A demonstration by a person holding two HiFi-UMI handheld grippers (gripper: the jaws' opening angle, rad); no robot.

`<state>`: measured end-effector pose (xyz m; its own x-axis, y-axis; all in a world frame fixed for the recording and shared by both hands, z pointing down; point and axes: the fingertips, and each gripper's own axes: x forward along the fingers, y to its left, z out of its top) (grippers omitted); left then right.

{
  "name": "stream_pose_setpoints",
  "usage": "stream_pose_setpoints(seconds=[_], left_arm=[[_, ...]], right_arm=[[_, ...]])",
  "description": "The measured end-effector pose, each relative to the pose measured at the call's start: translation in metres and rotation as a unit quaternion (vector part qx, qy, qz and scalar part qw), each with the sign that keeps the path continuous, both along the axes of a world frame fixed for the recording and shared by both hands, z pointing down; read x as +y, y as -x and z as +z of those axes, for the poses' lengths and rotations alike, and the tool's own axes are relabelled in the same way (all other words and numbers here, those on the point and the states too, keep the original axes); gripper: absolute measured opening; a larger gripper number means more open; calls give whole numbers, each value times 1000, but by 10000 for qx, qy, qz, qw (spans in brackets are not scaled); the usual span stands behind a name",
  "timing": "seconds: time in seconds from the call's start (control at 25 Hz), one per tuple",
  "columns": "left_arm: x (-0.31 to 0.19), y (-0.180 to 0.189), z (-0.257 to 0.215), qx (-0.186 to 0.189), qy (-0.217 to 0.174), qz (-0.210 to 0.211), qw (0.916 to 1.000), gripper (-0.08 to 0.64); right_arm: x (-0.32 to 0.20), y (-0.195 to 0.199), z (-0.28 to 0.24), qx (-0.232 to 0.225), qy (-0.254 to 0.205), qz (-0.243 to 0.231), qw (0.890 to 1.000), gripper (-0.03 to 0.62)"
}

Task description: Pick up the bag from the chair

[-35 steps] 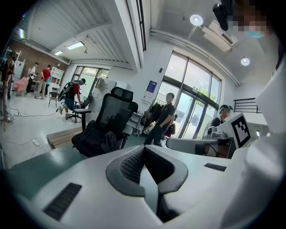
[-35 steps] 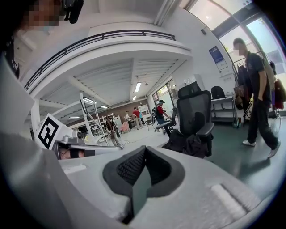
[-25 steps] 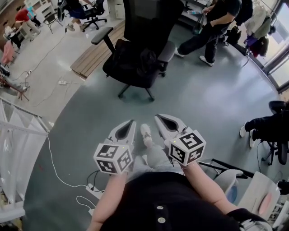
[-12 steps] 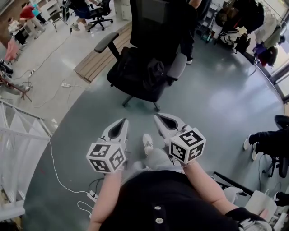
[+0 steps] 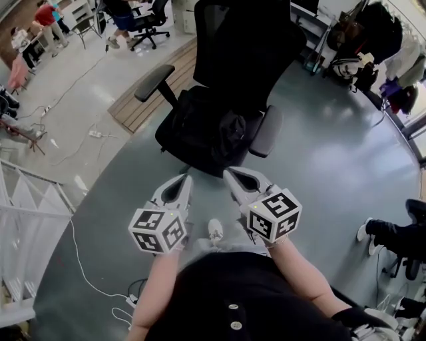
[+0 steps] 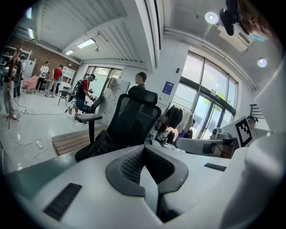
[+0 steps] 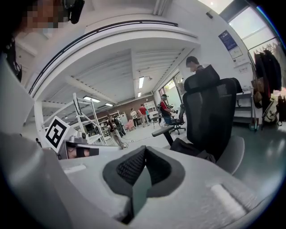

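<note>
Lying slumped on the seat of a black office chair (image 5: 243, 46), the black bag (image 5: 213, 130) fills most of the cushion, between the dark armrest (image 5: 154, 74) at the picture's left and the grey armrest (image 5: 267, 131) at the right. Nothing touches it.

Both tools are held side by side just in front of the chair, pointing at the seat. The left tool (image 5: 183, 181) has its jaws pressed together with nothing between them; in the left gripper view its tip (image 6: 144, 150) lines up with the chair's back, and the bag (image 6: 100, 144) shows low on the seat. The right tool (image 5: 233, 174) is likewise closed and empty; in the right gripper view its tip (image 7: 145, 150) sits below the bag (image 7: 193, 150), which lies dark against the seat. Neither tool reaches the bag.

The chair stands on a grey-green floor (image 5: 319, 153). One white shoe (image 5: 214, 231) of the person shows between the tools. A low wooden platform (image 5: 156, 93) lies beyond the chair's left side, and a white cable (image 5: 80, 246) trails across the floor at the left. Several people (image 5: 46, 16) stand far back, and coats (image 5: 393, 40) hang at the upper right.
</note>
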<state>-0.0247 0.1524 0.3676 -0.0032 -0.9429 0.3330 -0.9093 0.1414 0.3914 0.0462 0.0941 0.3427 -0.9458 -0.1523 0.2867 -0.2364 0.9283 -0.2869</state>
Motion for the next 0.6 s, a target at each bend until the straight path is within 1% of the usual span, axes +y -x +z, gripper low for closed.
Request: stream_pose_setpoints(seconds=[0.12, 0.36, 0.48, 0.6], left_arm=[[-28, 8, 3, 34, 44, 62, 10000, 17], [-62, 16, 10, 33, 205, 189, 9996, 17], [-76, 24, 15, 98, 324, 232, 9992, 17], [-91, 26, 21, 138, 392, 398, 9983, 17]], right_arm=[[-25, 9, 4, 8, 43, 63, 10000, -3], [-66, 16, 13, 16, 194, 307, 9993, -2], [-80, 19, 18, 38, 325, 410, 9986, -3], [-90, 19, 27, 69, 454, 542, 9975, -2]])
